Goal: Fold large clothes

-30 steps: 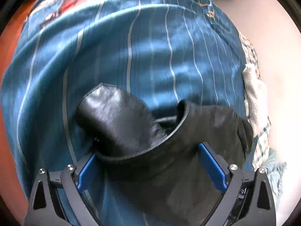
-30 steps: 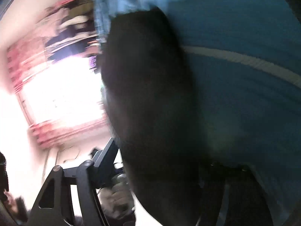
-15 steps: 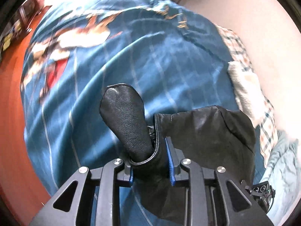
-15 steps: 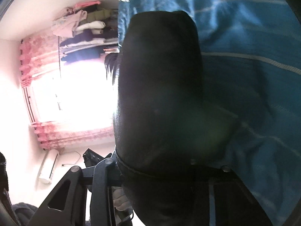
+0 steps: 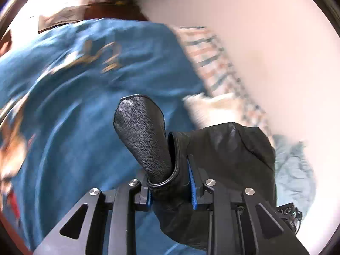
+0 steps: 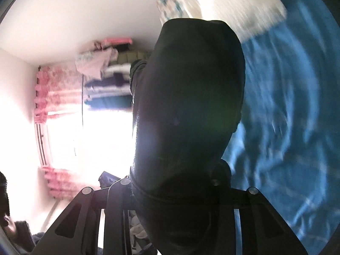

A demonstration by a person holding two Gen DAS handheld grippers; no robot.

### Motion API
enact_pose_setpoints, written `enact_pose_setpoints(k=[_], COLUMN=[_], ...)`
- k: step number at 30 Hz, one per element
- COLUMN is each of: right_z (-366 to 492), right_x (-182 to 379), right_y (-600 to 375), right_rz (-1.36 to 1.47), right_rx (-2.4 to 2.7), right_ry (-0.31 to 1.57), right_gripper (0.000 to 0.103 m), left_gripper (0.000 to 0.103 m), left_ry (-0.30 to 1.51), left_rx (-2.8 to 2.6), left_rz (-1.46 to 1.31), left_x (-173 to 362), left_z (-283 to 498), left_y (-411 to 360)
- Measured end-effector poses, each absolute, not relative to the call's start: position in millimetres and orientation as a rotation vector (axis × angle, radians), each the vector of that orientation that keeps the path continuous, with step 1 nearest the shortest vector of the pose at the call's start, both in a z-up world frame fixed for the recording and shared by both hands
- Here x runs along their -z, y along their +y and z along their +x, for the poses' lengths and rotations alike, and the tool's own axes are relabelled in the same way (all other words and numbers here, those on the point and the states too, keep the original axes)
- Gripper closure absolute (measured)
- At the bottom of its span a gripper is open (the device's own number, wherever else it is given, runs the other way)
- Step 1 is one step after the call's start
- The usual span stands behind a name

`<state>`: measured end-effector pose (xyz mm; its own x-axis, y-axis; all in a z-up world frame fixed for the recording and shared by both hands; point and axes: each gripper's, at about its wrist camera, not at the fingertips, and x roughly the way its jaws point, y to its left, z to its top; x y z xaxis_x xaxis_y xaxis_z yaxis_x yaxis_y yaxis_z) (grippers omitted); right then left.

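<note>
A black leather garment (image 5: 146,140) is lifted above a blue striped bedspread (image 5: 70,97). My left gripper (image 5: 170,193) is shut on the garment's seamed edge; one flap stands up between the blue pads (image 5: 192,189) and the rest hangs to the right. My right gripper (image 6: 172,189) is shut on another part of the same garment (image 6: 189,106), which fills the middle of the right wrist view and hides the fingertips.
A checked blanket (image 5: 214,63) and a white cloth (image 5: 214,108) lie along the bed's far edge by a pale wall (image 5: 265,42). In the right wrist view, stacked clothes (image 6: 106,74) sit beside a bright window with pink curtains (image 6: 55,97).
My left gripper closed on the garment's edge and lifted it off the bedspread. My right gripper rose with its part of the garment; both views swung toward the wall.
</note>
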<state>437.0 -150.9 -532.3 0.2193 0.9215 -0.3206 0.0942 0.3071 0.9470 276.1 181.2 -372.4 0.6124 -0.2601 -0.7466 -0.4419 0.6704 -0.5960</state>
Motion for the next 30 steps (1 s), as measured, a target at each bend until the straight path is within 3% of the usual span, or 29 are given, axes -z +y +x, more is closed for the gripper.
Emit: enact_pose_setpoints(k=[5, 10, 14, 21, 27, 30], right_z=[534, 646, 707, 755, 764, 754], right_x=[494, 495, 536, 669, 684, 655], right_y=[-146, -139, -160, -208, -225, -218], right_rz=[1.128, 1.141, 1.163, 1.252, 1.213, 1.069], right_rx=[-0.780, -0.825, -0.830, -0.778, -0.767, -0.660], right_ry=[1.067, 0.981, 0.989, 1.087, 1.113, 1.193], right_gripper=[0.066, 0.066, 0.066, 0.066, 0.064, 0.052], left_gripper=[0.081, 0.081, 0.081, 0.081, 0.075, 0.072], left_ry=[0.848, 0.799, 0.814, 0.945, 1.000, 1.026], left_rx=[-0.003, 0.044, 0.052, 0.055, 0.096, 0.079], left_rz=[-0.814, -0.783, -0.773, -0.739, -0.697, -0.665], left_x=[337, 335, 373, 491, 528, 522], left_z=[387, 479, 542, 605, 607, 605], left_y=[183, 175, 158, 125, 116, 115])
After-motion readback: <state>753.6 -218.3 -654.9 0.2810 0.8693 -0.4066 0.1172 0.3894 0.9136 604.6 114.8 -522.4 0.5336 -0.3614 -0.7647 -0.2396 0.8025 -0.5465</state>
